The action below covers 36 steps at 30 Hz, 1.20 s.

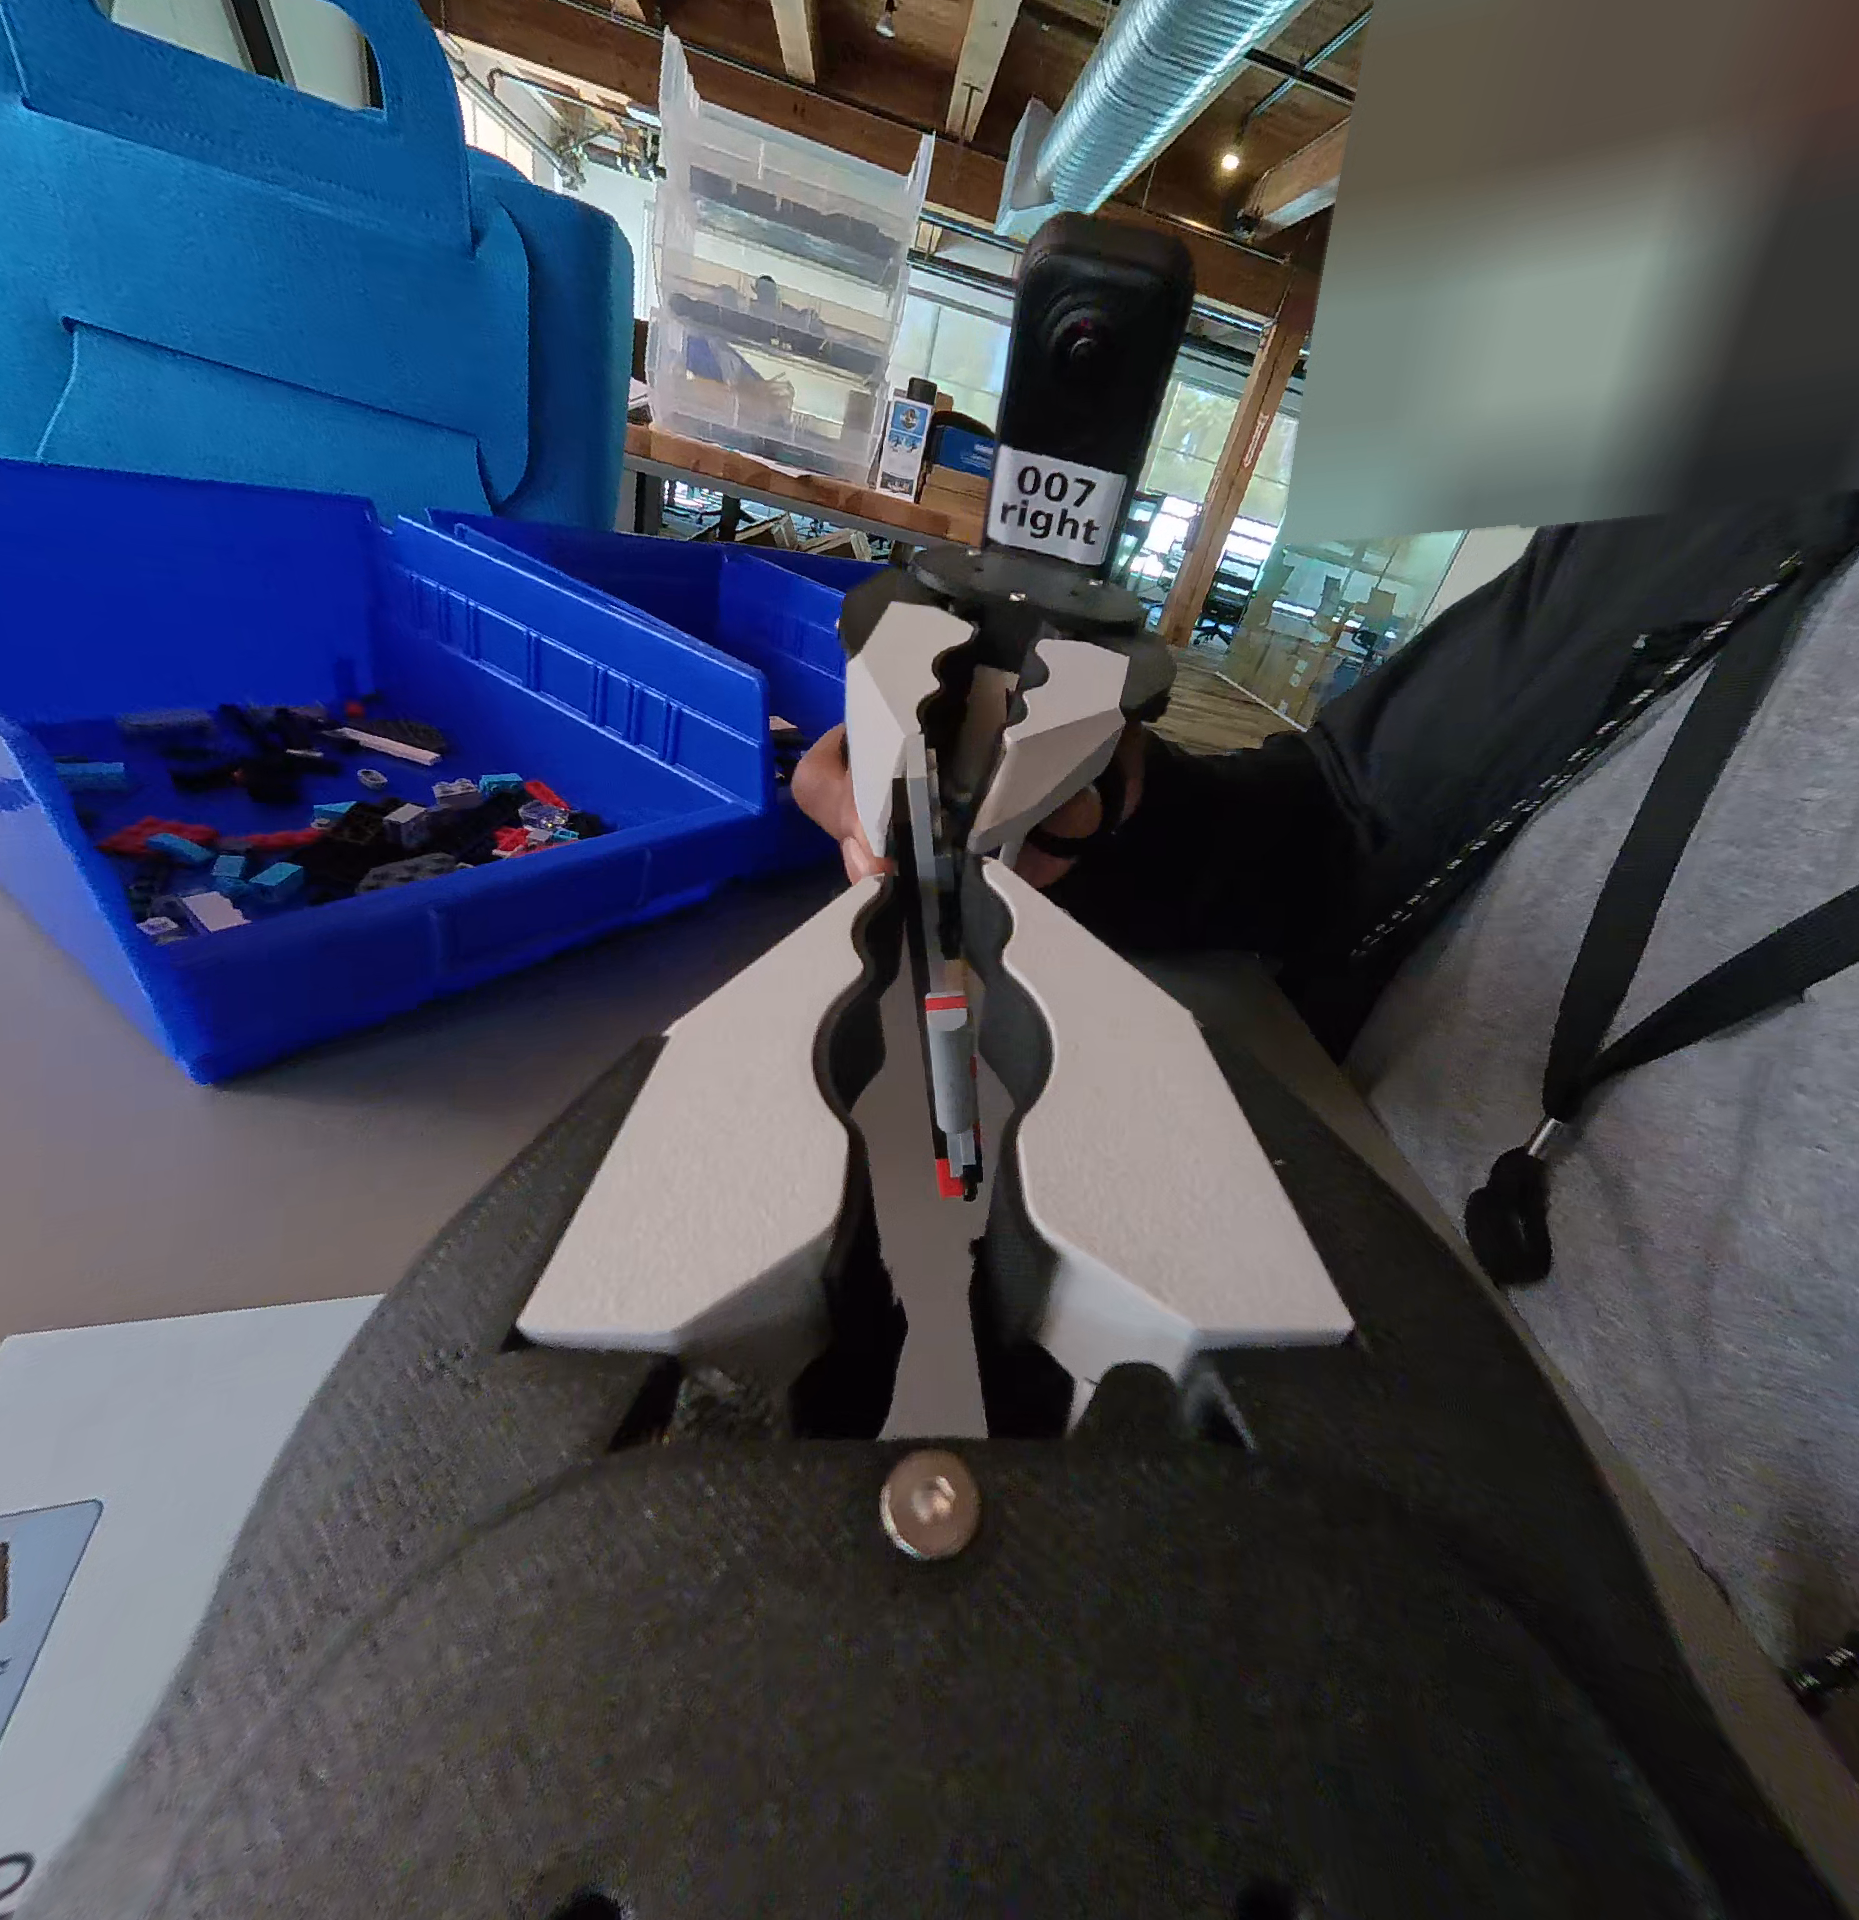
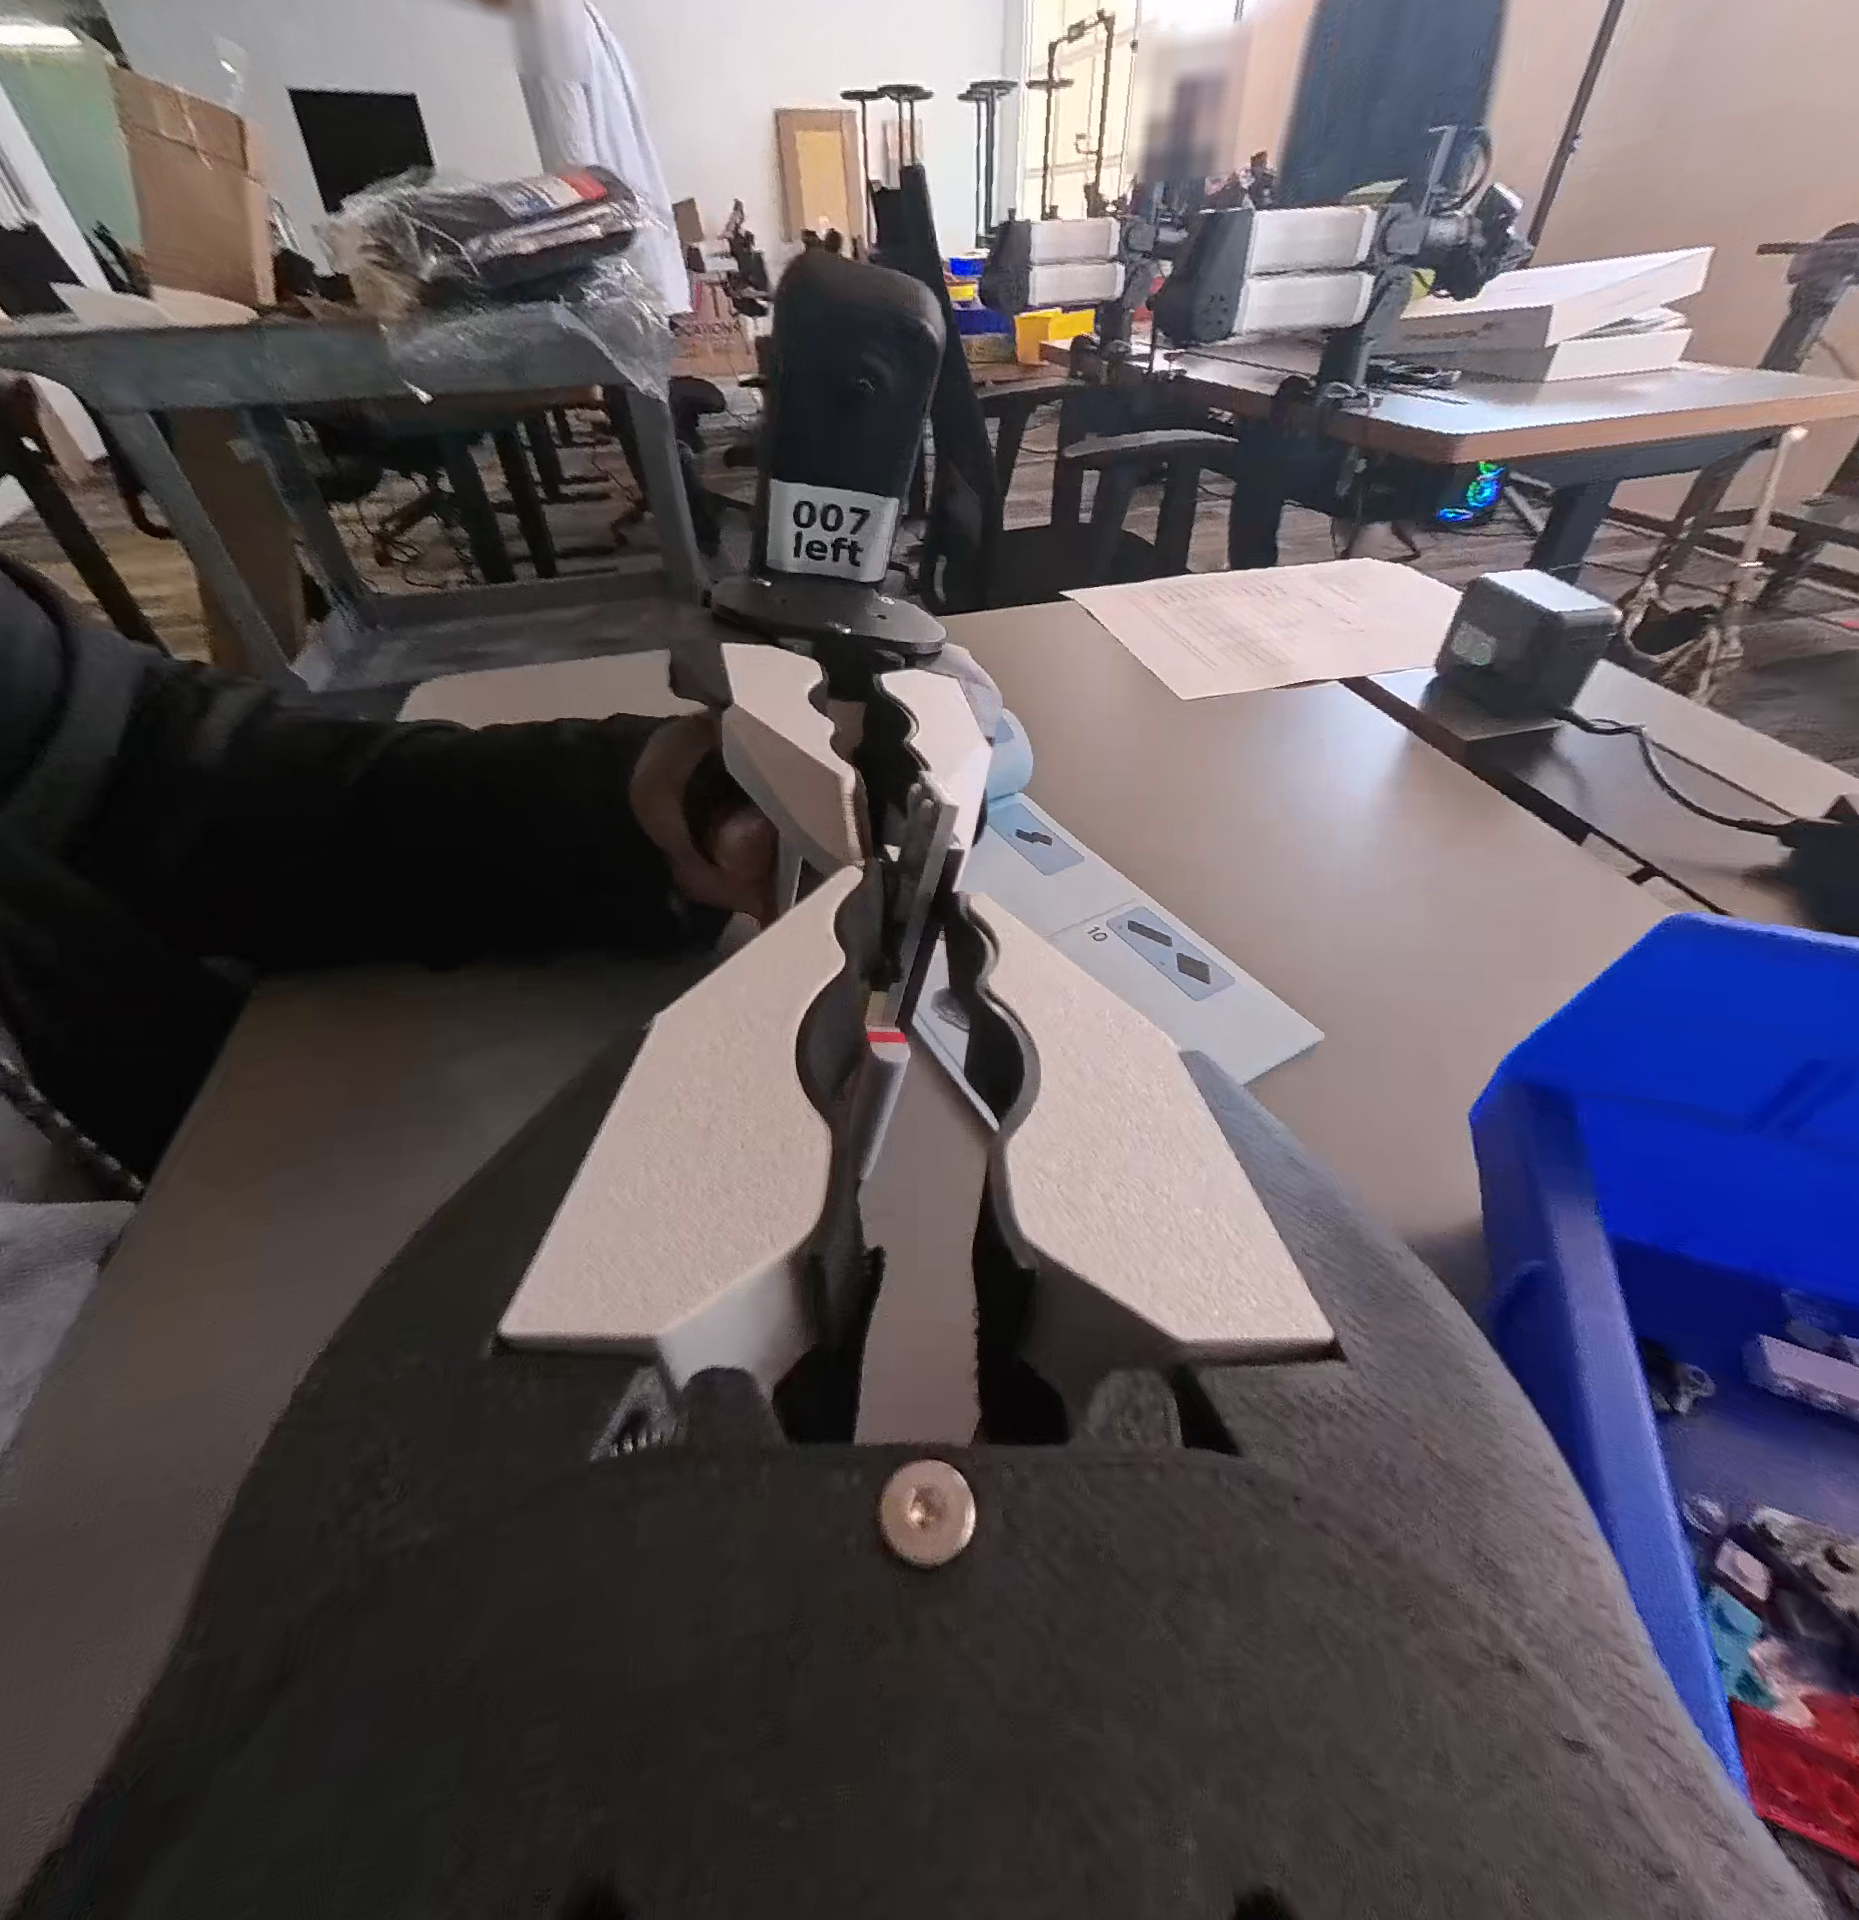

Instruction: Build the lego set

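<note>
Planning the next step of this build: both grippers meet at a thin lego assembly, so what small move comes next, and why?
Probably press the grippers together to seat the joint: the left gripper and right gripper both clamp the lego assembly tip to tip above the table.

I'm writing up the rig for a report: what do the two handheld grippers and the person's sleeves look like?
Both match: the left gripper and right gripper have pale grey angular jaws with wavy black inner edges on a black textured body with one silver screw. Each carries an upright black camera with a white label. Sleeves are black.
</note>
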Available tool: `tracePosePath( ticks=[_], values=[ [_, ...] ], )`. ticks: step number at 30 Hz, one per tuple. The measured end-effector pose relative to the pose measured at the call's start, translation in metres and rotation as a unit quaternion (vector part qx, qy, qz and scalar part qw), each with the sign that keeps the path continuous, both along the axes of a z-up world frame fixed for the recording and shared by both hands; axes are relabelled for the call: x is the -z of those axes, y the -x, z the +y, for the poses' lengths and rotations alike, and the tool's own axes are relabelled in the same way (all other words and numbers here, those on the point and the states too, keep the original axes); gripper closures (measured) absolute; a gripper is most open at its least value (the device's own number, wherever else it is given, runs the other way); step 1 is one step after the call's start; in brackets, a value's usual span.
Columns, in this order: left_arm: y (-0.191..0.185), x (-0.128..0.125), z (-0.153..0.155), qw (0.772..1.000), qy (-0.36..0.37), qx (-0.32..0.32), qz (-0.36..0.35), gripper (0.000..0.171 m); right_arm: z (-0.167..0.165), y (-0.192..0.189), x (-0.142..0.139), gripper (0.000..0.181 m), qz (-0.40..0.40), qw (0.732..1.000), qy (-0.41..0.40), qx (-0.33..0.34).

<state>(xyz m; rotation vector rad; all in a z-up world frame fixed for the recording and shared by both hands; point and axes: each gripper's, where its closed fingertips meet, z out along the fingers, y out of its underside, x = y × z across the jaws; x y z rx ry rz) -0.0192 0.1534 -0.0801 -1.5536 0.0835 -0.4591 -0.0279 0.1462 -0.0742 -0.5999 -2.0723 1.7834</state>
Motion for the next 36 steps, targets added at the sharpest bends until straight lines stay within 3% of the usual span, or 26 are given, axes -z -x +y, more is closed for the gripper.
tracePosePath(
  ticks=[27,36],
  values=[
    [-0.004,0.001,0.002,0.999,-0.002,-0.006,-0.041,0.159,0.002,-0.004,0.001,0.167,0.009,1.0,0.005,0.012],
    [-0.005,0.005,0.011,0.997,0.015,-0.009,-0.075,0.138,0.013,0.004,-0.008,0.166,-0.022,0.995,0.093,0.036]
  ],
)
